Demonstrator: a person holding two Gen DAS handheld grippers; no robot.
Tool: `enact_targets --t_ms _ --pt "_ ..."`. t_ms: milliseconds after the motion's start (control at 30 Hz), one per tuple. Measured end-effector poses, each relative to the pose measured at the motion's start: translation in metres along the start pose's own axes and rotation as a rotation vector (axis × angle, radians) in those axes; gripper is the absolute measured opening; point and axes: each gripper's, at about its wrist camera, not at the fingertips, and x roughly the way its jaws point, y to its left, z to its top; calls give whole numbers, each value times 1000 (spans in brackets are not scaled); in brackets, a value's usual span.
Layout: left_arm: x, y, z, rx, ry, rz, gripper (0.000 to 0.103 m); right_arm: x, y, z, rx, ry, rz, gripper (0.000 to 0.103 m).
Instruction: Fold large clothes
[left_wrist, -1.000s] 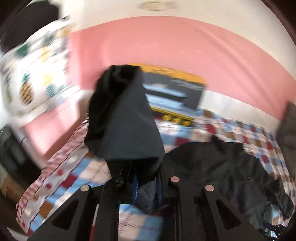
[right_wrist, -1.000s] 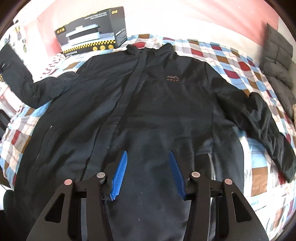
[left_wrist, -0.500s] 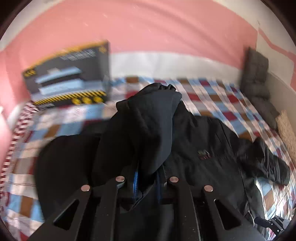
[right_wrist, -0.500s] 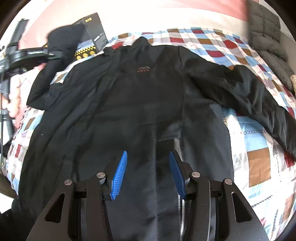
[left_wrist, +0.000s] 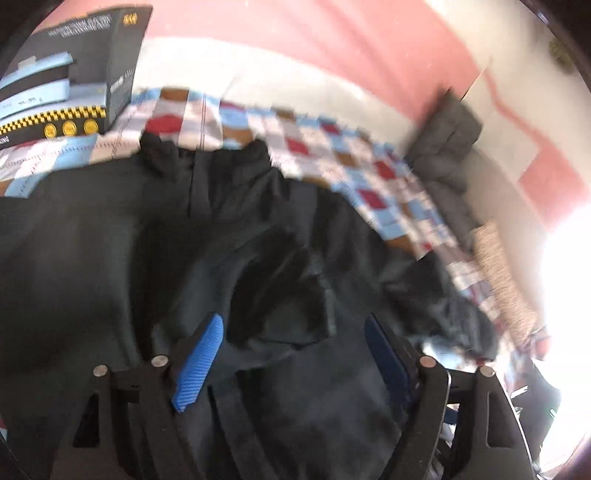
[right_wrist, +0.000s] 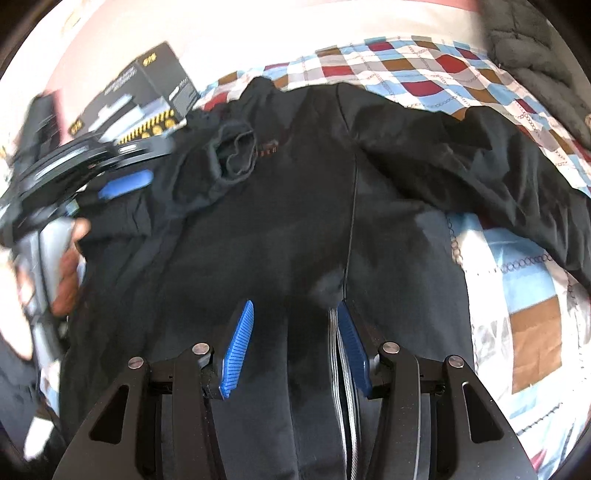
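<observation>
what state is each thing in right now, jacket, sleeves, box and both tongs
jacket: spread front-up on the bed, closed
left sleeve: folded over the chest, cuff released
right sleeve: lying out to the side, unfolded
box: upright, closed
left tongs: open, empty
right tongs: open, empty

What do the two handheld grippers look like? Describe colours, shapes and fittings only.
The left gripper and right gripper match: each has black angular linkage arms with triangular cut-outs, round silver pivot pins, and two flat, ribbed blue finger pads. No cables or printed markings are visible. A bare hand with no visible sleeve holds the left gripper.
</observation>
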Motion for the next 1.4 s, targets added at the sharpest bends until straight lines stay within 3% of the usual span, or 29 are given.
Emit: enact_targets --t_ms 167,367,500,533,567,600,667,767,900,1033,1167,1267,1333,1400 --pt "-68 30 7 -38 -94 52 82 10 5 37 55 -36 104 52" --pt "-125 125 6 -181 -160 207 80 62 36 94 71 -19 255 60" --pt "-134 184 1 -296 -151 284 63 118 50 115 112 91 277 60" --pt "-133 195 2 -314 -142 295 56 128 53 117 119 120 275 56" --pt "-131 202 2 -323 -134 305 48 133 55 120 119 125 265 31" --pt "-126 206 2 -324 -131 310 45 129 54 125 117 98 262 16" --pt "-119 207 3 -309 -130 310 39 114 47 131 139 37 271 11" --pt "-99 199 11 -271 -129 278 39 94 17 135 173 -32 168 10" --pt "-59 185 18 -207 -78 242 39 100 -14 119 214 13 121 11" --pt "-9 182 13 -100 31 347 35 98 -1 122 156 19 80 17" --pt "-18 191 12 -140 19 348 27 70 -2 131 106 -72 14 18" --pt "-46 182 10 -142 -61 355 27 47 4 134 86 -155 34 18" --pt "-55 185 5 -150 -88 369 27 52 14 136 43 -139 39 18" --pt "-45 197 -1 -180 -40 385 27 70 20 136 14 -99 25 18"
